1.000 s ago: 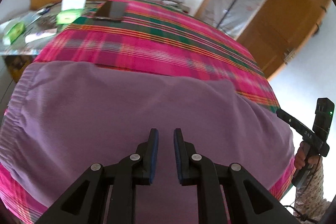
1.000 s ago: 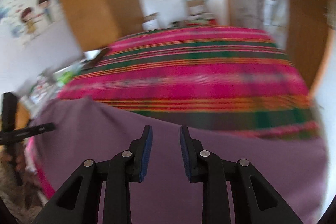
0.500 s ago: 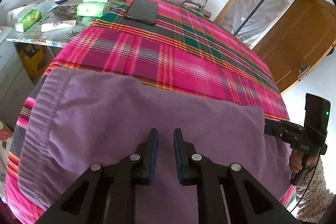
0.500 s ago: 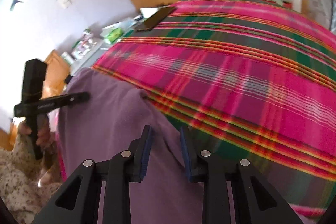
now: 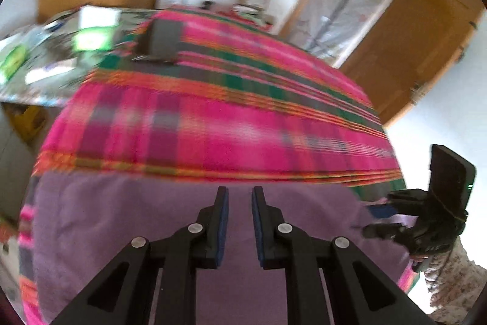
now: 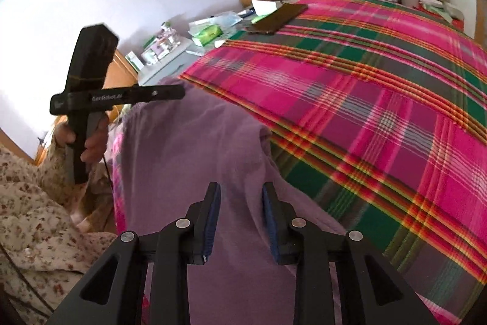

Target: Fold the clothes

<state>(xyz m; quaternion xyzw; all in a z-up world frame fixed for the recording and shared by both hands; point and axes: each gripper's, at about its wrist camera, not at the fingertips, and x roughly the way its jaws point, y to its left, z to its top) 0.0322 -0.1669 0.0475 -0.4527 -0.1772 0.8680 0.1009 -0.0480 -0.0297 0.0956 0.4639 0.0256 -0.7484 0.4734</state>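
A purple garment (image 5: 121,218) lies spread flat along the near edge of the bed, and its right end (image 6: 197,148) is lumpy. My left gripper (image 5: 239,194) hovers open above the garment's middle with nothing between its pads. In the right wrist view the left gripper (image 6: 179,93) is held at the left, over the garment's far end. My right gripper (image 6: 242,188) is above the garment's right end, its jaws closing a little with a gap and no cloth between the pads. In the left wrist view the right gripper (image 5: 377,221) is low by the garment's right edge.
The bed carries a pink, green and orange plaid sheet (image 6: 365,81). A dark phone (image 6: 278,17) lies near its far left corner. A cluttered side table (image 6: 182,44) stands left of the bed. A wooden door (image 5: 411,51) is at the right. A floral sleeve (image 6: 30,218) is at the lower left.
The right gripper swung round to the left and now looks along the garment toward the left gripper. The left gripper pulled back a little, so the garment sits lower in its blurred view.
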